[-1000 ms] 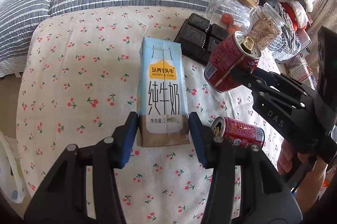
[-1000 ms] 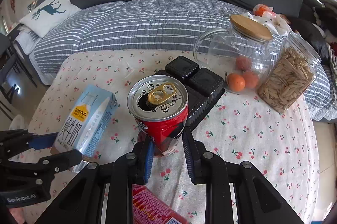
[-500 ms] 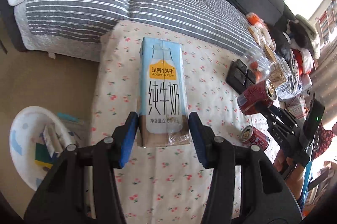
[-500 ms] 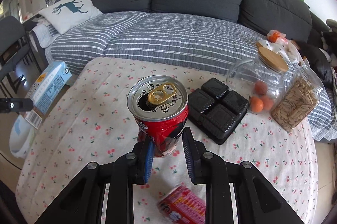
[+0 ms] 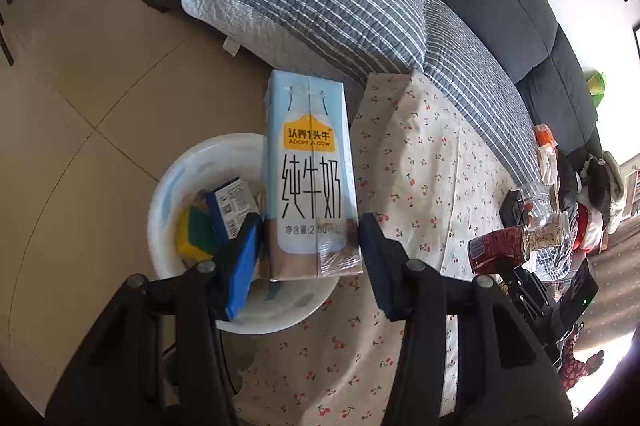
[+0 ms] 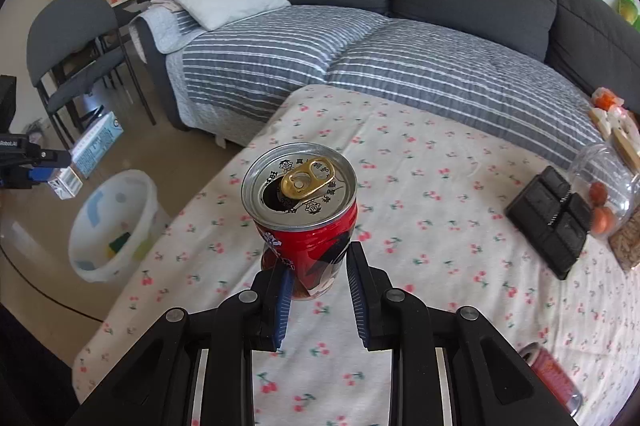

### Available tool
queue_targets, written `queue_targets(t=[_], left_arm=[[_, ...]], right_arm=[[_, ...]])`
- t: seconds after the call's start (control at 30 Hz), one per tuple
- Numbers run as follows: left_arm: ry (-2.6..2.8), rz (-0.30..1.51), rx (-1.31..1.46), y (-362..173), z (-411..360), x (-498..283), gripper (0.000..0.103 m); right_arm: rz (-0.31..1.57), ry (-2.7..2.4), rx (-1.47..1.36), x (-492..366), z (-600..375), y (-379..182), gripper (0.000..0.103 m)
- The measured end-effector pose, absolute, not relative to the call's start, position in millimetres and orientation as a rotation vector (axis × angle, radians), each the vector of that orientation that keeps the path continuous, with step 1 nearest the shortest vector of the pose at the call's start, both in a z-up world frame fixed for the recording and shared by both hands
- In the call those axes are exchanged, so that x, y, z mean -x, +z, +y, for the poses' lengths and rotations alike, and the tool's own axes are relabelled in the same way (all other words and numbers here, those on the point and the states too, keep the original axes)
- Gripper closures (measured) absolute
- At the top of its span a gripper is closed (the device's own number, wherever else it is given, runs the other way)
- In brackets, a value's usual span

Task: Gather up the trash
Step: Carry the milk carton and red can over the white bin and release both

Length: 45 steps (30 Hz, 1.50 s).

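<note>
My left gripper [image 5: 310,258] is shut on a light-blue milk carton [image 5: 309,169] and holds it upright over a white waste bin [image 5: 172,193] on the floor beside the table. The bin holds a blue box and a green-and-yellow sponge. In the right wrist view the same carton [image 6: 94,145] hangs above the bin [image 6: 86,250] at far left. My right gripper [image 6: 318,296] is shut on an opened red drink can [image 6: 308,226], held above the cherry-print tablecloth [image 6: 420,193]. Another red can [image 6: 554,376] lies on the cloth at the lower right.
A grey striped quilt [image 6: 360,57] covers the dark sofa behind the table. A black tray [image 6: 554,222], a glass jar with oranges [image 6: 604,193] and a jar of seeds stand at the table's right. A grey chair [image 6: 72,41] stands at far left on the tan floor.
My left gripper carried the milk carton leftward off the table to above the waste bin. My right gripper, still holding the red can, also swung left across the table.
</note>
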<state>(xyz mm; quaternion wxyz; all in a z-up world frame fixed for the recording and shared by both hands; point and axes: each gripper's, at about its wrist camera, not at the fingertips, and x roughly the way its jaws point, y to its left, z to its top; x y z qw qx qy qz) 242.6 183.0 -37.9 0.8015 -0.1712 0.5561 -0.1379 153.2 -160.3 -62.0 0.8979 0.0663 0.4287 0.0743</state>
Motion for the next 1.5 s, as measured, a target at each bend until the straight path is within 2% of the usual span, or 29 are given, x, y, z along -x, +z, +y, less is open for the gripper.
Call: queue_targets(t=[0.43,0.97,1.2,1.5], left_arm=[[-0.211,1.257,0.384,-70.4,203.6,-242.8,0.052],[-0.169,1.247,0.358,-79.0,204.6,-244.8,0.051],[-0.14,1.286,0.304,-92.9,196.5,-246.7,0.052],[-0.117,1.311,0.231,-102.0,182.6,-245.1,0.052]], right_arm=[[0.946,0.389,-0.163,-168.5,-29.7,-76.1,0.076],[1.012,0.484,-0.124,-209.7,57.3,-71.4,0.078],[1.003,0.451,-0.066,-206.5,67.8,-72.3,0.077],[0.992,0.421,-0.103,-190.0,33.6,-70.2,0.076]])
